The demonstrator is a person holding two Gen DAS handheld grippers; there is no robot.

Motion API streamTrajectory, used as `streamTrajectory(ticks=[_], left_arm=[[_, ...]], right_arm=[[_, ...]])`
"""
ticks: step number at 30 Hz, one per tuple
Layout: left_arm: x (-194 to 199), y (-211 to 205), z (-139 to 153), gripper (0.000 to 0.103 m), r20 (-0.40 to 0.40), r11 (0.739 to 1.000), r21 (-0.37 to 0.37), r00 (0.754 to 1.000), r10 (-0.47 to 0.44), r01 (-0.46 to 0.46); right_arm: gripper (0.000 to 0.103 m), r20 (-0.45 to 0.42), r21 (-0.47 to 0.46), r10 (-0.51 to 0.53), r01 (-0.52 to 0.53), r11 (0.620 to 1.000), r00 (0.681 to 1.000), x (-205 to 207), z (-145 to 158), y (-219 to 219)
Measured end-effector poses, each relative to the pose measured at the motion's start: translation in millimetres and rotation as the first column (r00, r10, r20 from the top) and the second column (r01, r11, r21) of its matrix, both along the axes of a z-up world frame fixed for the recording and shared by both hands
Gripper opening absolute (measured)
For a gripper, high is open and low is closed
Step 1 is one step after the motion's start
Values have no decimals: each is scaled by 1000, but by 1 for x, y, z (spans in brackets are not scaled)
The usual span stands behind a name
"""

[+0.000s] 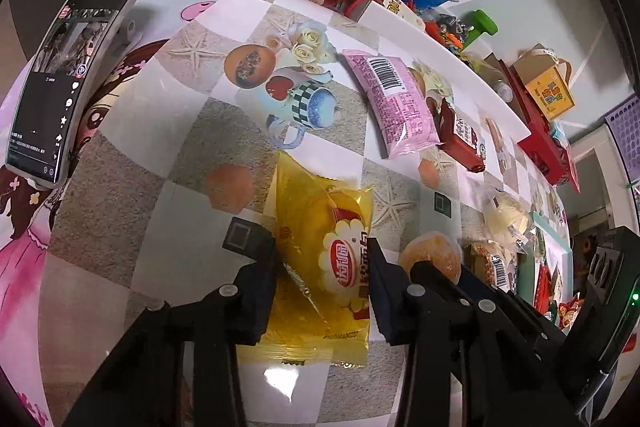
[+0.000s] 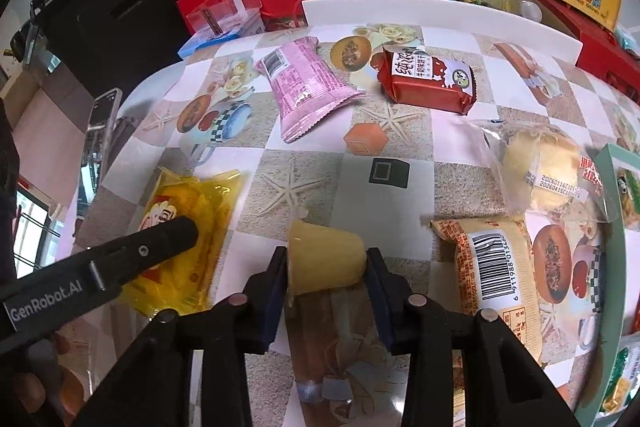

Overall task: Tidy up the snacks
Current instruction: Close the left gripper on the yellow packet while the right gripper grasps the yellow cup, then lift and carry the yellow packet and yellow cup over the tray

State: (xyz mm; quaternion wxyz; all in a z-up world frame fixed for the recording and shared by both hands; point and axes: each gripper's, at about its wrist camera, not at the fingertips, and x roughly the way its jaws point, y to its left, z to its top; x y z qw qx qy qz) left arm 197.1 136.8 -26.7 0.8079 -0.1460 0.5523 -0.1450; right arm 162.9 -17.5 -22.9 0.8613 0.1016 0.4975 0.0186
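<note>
1. The left claw (image 1: pixel 322 267) pinches the yellow bread packet (image 1: pixel 320 259), its pads pressing on both long edges; the packet lies flat on the surface (image 1: pixel 192 147).
2. The right claw (image 2: pixel 326 263) is clamped on a small yellow jelly cup (image 2: pixel 326 259), which lies on its side between the pads, near the surface's front edge.
3. Neither item looks lifted yet, so I judge both grasps are just made and the carrying is still to come.
4. Still loose on the surface: a pink packet (image 2: pixel 304 87), a red biscuit packet (image 2: pixel 428 79), a clear-wrapped pale bun (image 2: pixel 540 175) and a tan packet with a barcode (image 2: pixel 492 267).
5. A pale green tray (image 2: pixel 608 187) at the right edge holds some wrapped snacks; it is probably the collecting place, though that is only a guess.
6. By that reading the work is at an early-to-middle stage: a few snacks are put away, two are in grip, and four wait.
7. A phone (image 1: pixel 76 75) on a stand sits at the left, well apart from the snacks.
</note>
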Motion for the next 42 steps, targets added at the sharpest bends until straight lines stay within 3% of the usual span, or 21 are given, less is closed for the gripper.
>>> streamTrajectory(ticks=[7,15,26,34,42], left_arm=[[-2,-5,13,42,34,1000,7,999,-8,8],[-6,-12,36,42,95,1000,24,995,-13,11],[-12,-53,67,42,181,995,6,979,-96,97],[-20,-95,81,42,215,982,19,959,-187,188],[-31,-144,90,42,233,953,43,924,-302,301]], right_arm=[[40,16,24,-11,11,1000,1000,-8,7,-9],[40,88,60,-33,27,998,996,-25,37,-24],[40,143,61,-135,128,990,980,-47,67,-71],[40,163,61,-262,256,965,951,-61,77,-127],[40,172,73,-411,404,912,895,-81,81,-192]])
